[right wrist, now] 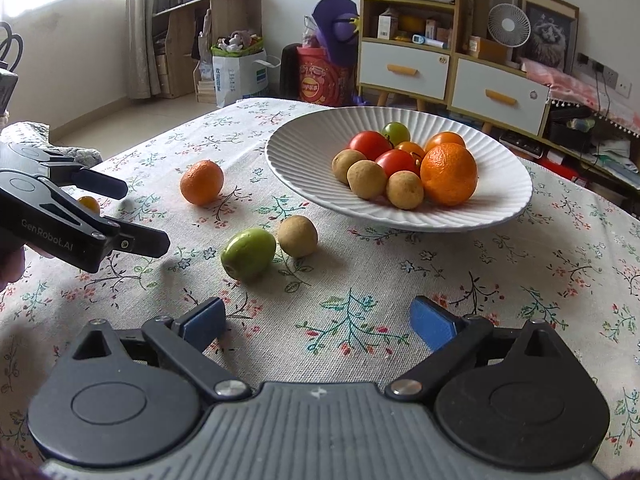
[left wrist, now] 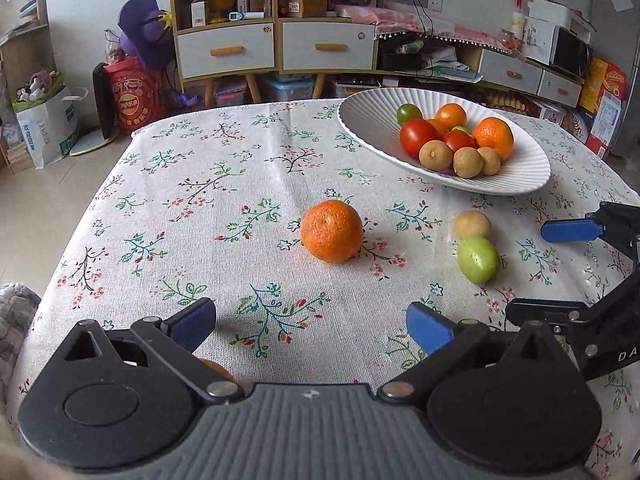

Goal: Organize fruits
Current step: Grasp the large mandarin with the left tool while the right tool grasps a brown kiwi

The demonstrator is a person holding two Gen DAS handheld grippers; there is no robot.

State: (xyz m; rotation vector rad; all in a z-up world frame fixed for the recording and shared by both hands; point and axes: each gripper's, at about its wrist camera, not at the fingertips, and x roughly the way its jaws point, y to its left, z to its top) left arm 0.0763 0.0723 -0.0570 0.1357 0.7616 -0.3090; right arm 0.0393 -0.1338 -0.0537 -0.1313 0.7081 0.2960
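Green fruit [right wrist: 248, 253] beyond open fingers [right wrist: 434, 322].

**Loose fruit beside a full plate**

A ribbed white plate [right wrist: 304, 184] holds heaped tomatoes, oranges and longans. On the floral cloth lie a mandarin [right wrist: 201, 182], a green fruit [right wrist: 248, 253] touching a brown longan [right wrist: 297, 236], and a small orange tomato [right wrist: 89, 203]

Floral-clothed table [right wrist: 500, 272] bears ribbed plate [right wrist: 304, 160], mandarin [right wrist: 201, 182], green fruit [right wrist: 248, 253], longan [right wrist: 297, 236].
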